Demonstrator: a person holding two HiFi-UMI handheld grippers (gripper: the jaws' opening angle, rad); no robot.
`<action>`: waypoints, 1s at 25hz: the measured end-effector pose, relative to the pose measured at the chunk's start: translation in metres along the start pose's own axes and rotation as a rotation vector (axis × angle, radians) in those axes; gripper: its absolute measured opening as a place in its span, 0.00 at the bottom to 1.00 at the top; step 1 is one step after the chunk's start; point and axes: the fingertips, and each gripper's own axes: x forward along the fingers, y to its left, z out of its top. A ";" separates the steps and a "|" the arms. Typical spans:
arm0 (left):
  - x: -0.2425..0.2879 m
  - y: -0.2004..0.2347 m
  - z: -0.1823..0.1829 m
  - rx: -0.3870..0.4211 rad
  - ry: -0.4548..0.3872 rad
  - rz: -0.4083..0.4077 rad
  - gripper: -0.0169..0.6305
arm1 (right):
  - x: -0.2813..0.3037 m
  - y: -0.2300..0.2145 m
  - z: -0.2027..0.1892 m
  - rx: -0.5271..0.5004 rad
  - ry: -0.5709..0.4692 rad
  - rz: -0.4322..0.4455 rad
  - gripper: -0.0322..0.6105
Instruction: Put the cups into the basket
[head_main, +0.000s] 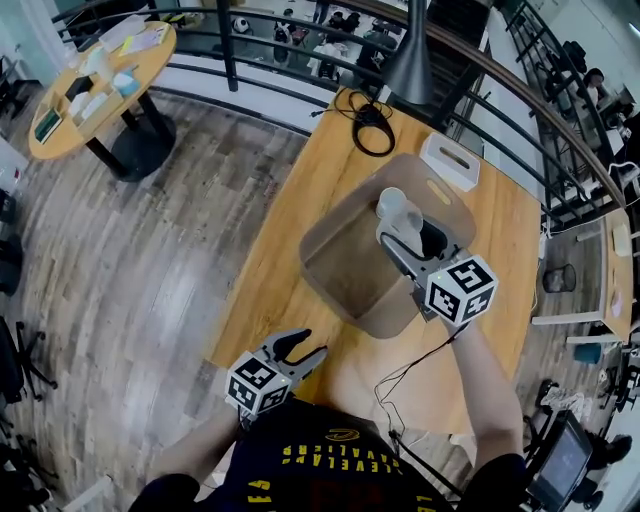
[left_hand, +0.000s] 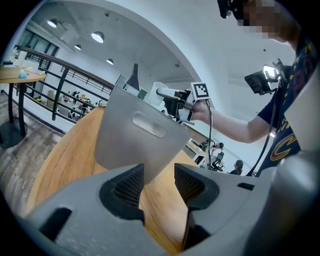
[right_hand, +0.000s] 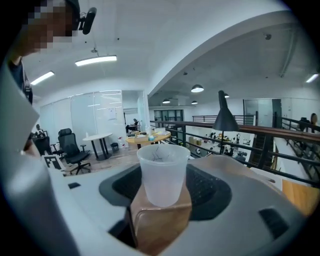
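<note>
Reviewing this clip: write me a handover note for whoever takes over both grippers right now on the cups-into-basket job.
Right gripper: shut on a translucent cup, held over the opening of the basket, not yet released.
Left gripper: open and empty, near the front edge of the table, pointing at the basket.
Done: no cup shows in the visible part of the basket.
Left: lower and release this cup. No other cups show on the table.

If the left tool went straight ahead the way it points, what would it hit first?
Probably the basket, straight ahead of the left tool; depth is unclear, so possibly the table first.
</note>
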 end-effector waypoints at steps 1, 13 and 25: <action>0.000 0.002 0.002 -0.007 -0.005 0.001 0.30 | 0.006 0.004 -0.003 -0.010 0.015 0.028 0.49; -0.007 0.034 0.009 -0.073 -0.054 0.044 0.30 | 0.071 0.067 -0.089 -0.276 0.416 0.464 0.49; -0.016 0.060 0.005 -0.144 -0.074 0.105 0.30 | 0.103 0.072 -0.191 -0.470 0.682 0.598 0.49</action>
